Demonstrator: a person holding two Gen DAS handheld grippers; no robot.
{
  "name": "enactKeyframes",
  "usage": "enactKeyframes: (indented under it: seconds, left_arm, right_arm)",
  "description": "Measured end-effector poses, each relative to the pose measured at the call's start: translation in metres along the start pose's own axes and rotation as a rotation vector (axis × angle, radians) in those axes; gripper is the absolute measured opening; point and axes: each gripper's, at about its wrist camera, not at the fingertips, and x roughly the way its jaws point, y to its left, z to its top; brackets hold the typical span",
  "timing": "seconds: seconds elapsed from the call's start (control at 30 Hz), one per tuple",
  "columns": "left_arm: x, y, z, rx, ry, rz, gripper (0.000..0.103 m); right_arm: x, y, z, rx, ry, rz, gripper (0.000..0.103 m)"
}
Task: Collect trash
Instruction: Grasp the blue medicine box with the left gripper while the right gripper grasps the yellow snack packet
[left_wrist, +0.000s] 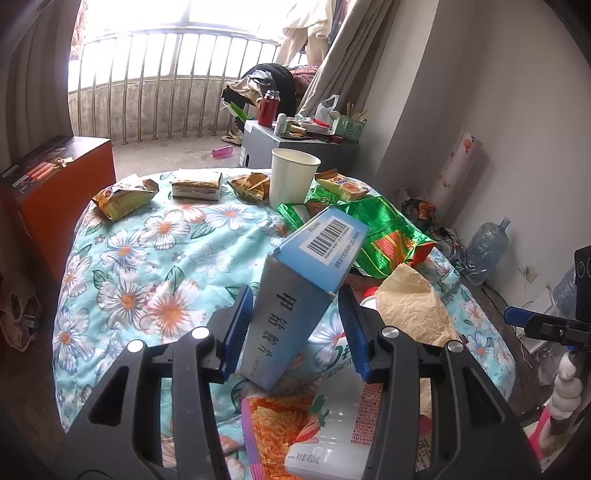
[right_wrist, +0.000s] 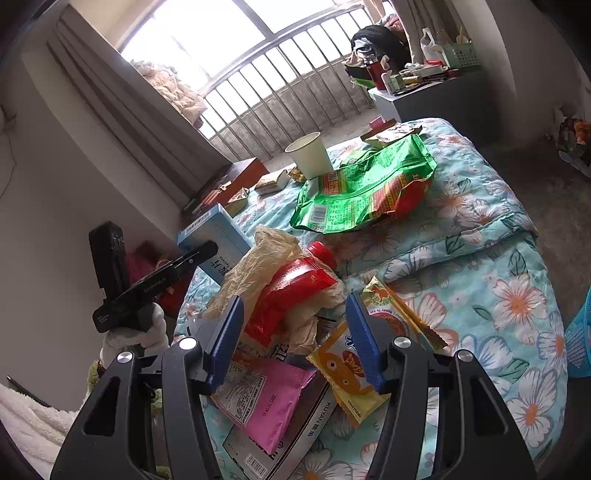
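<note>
Left wrist cam: the left claw (left_wrist: 297, 325) is about half open with a blue box (left_wrist: 295, 291) between the pads. The left pad (left_wrist: 236, 328) looks pressed on the box's side, the right pad (left_wrist: 354, 332) only meets its upper corner, so a grip, though a skewed one. The box's long axis runs from low near the camera up and away, tilted right, barcode end on top. Under it lies a white bottle (left_wrist: 332, 435) on the floral bed (left_wrist: 147, 258). Further back stand a paper cup (left_wrist: 291, 181) and a green bag (left_wrist: 384, 229), with small gold wrappers (left_wrist: 122, 199) along the far edge. The right claw pokes in at the right edge.

Right wrist cam: the right claw (right_wrist: 293, 339) hangs roughly half open, clamping nothing. Between its pads sits a red pouch (right_wrist: 291, 291) wrapped in crumpled tan paper (right_wrist: 266, 254), but I can't tell if they touch it. Only this view shows the pink packet (right_wrist: 266, 402), the yellow snack packs (right_wrist: 347, 373), and the left claw carrying the box.
</note>
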Motion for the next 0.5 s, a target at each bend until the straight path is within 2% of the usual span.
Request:
enactKeyframes:
  seconds: [0.1, 0.27, 0.4, 0.5]
  left_arm:
    - [0.000, 0.003, 0.000, -0.016, -0.010, 0.006, 0.041]
    - [-0.008, 0.011, -0.003, -0.077, -0.030, 0.013, 0.037]
    - [-0.022, 0.014, -0.006, -0.100, -0.059, 0.038, 0.037]
    - [-0.034, 0.017, -0.008, -0.119, -0.077, 0.056, 0.035]
  right_arm:
    - [0.000, 0.000, -0.005, -0.014, 0.019, -0.034, 0.056]
    - [0.001, -0.001, -0.021, -0.057, 0.054, -0.148, 0.056]
    - [0.009, 0.002, -0.040, -0.158, 0.079, -0.291, 0.056]
    - [0.014, 0.003, -0.054, -0.215, 0.101, -0.334, 0.056]
